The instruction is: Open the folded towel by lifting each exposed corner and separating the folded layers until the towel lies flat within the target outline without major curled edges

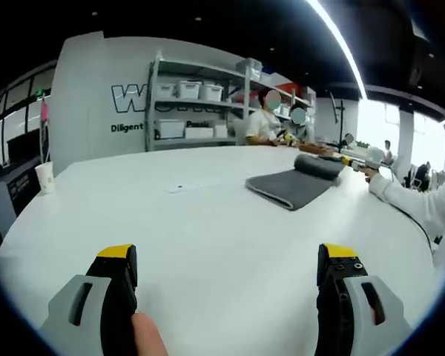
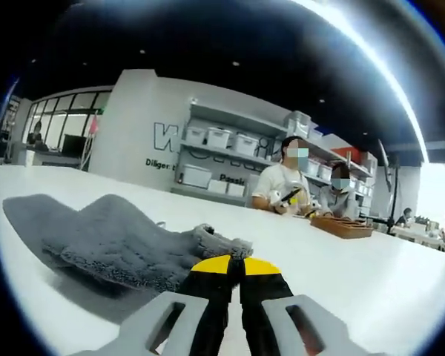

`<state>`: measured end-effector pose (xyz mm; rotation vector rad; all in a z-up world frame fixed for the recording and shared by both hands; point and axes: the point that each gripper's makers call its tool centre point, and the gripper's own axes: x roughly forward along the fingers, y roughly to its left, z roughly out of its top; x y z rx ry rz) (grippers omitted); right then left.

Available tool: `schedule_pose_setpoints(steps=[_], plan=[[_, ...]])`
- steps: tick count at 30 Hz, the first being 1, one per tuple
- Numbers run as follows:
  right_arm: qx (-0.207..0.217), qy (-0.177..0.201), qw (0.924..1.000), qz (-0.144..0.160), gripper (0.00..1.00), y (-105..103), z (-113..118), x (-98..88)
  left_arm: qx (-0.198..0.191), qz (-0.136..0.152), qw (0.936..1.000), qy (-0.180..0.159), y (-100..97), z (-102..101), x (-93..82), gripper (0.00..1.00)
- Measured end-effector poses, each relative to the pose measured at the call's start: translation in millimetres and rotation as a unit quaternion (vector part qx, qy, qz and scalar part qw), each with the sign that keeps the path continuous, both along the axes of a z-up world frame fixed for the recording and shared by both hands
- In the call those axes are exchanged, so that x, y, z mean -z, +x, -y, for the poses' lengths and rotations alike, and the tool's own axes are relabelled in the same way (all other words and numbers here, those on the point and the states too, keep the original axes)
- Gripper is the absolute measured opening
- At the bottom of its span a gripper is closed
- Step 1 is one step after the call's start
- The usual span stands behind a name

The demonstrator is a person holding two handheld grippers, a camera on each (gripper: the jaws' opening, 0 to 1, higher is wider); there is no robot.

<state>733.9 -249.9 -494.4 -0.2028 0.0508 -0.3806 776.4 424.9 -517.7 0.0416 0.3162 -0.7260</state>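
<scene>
Left gripper view: left gripper jaws wide apart, empty, over white table. Grey towel at 2 o'clock, far edge rolled over. Right gripper view: right gripper jaws pinched on towel's corner at 10 o'clock. Unfolding barely begun; flattening left.

White table, paper cup at its left edge, shelving unit with white bins stood behind the table, two seated people beside the shelving, wooden tray before them.

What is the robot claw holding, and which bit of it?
The right gripper is shut on the grey towel, pinching its fluffy edge near a corner. The left gripper is open, holding nothing.
</scene>
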Motion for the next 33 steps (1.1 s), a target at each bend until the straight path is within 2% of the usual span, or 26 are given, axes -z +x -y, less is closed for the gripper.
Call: schedule_pose_setpoints(steps=[3,19,29,33], plan=[[0.007,-0.001,1.0,-0.002,0.0,-2,10,0.5,0.001,-0.002,1.0,-0.006,1.0,0,0.1,1.0],[0.067,0.014,0.9977,0.0,0.0,-26,74,6.5,-0.004,-0.001,0.9999,0.009,5.9,-4,4.3,1.0],[0.112,0.028,0.9933,0.002,0.0,-46,108,12.1,-0.005,-0.005,0.9999,0.015,5.4,-4,9.3,1.0],[0.136,0.018,0.9905,-0.003,0.0,-56,119,12.7,-0.006,-0.005,0.9998,0.016,5.8,-4,10.1,1.0]])
